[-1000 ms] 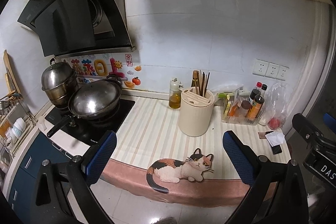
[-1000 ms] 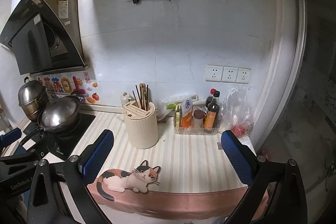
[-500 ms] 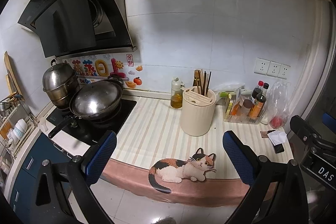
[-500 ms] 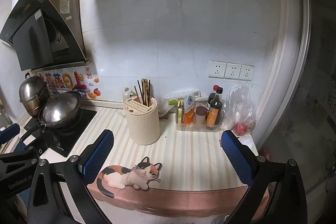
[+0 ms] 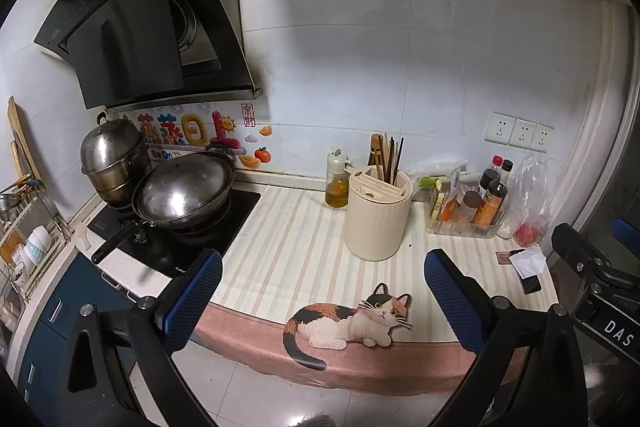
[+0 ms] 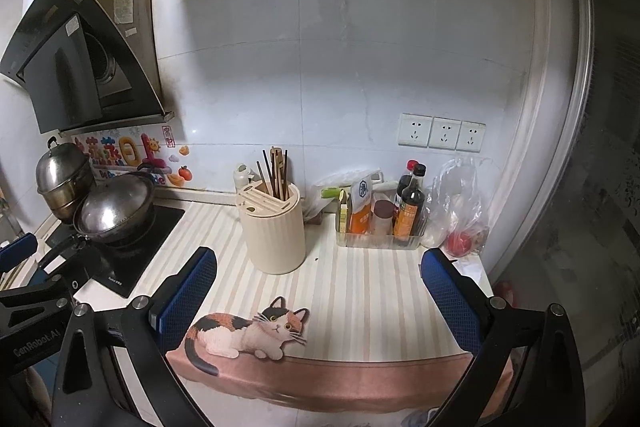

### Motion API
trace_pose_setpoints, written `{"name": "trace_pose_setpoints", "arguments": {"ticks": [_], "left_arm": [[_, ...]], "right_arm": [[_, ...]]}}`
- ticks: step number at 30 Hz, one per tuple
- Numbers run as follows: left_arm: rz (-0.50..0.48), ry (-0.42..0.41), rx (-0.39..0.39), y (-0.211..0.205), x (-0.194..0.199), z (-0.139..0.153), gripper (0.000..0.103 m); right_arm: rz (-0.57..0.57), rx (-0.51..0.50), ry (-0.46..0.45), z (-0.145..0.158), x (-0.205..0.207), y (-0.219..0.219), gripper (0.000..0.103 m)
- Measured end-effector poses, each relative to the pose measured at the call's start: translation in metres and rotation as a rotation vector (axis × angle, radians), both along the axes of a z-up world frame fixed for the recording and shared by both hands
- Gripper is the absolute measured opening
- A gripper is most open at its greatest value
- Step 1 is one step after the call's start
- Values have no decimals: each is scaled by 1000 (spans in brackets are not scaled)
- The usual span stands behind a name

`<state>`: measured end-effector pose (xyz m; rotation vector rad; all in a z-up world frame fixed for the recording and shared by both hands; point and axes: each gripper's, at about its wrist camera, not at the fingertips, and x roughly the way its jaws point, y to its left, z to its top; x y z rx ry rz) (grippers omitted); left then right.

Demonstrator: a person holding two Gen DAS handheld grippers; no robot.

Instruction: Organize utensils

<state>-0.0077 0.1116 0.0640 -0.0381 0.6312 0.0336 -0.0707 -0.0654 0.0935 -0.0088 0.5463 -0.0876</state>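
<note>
A cream utensil holder (image 5: 377, 217) stands on the striped counter mat (image 5: 296, 239), with several chopsticks (image 5: 390, 159) upright in its back slot. It also shows in the right wrist view (image 6: 276, 231) with its chopsticks (image 6: 276, 175). My left gripper (image 5: 320, 295) is open and empty, held off the counter's front edge. My right gripper (image 6: 318, 299) is open and empty, also in front of the counter edge. The holder is well beyond both sets of fingers.
A wok (image 5: 184, 193) and a steel pot (image 5: 112, 159) sit on the cooktop at left. An oil bottle (image 5: 336, 185) stands behind the holder. A clear bin of sauce bottles (image 5: 466, 215) and a plastic bag (image 5: 530, 203) are at right. A dish rack (image 5: 28, 239) is far left.
Both grippers have drifted slightly; the counter and holder sit a little lower and more to the right in view. Both stay open and empty.
</note>
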Motion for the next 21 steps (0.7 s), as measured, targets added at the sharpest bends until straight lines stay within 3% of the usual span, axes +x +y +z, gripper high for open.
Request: {"name": "trace_pose_setpoints", "arguments": {"ticks": [21], "left_arm": [[-4,-3,0,-1,3,7,103]], "right_arm": [[-2,4,-4,1,-1,0,103]]}}
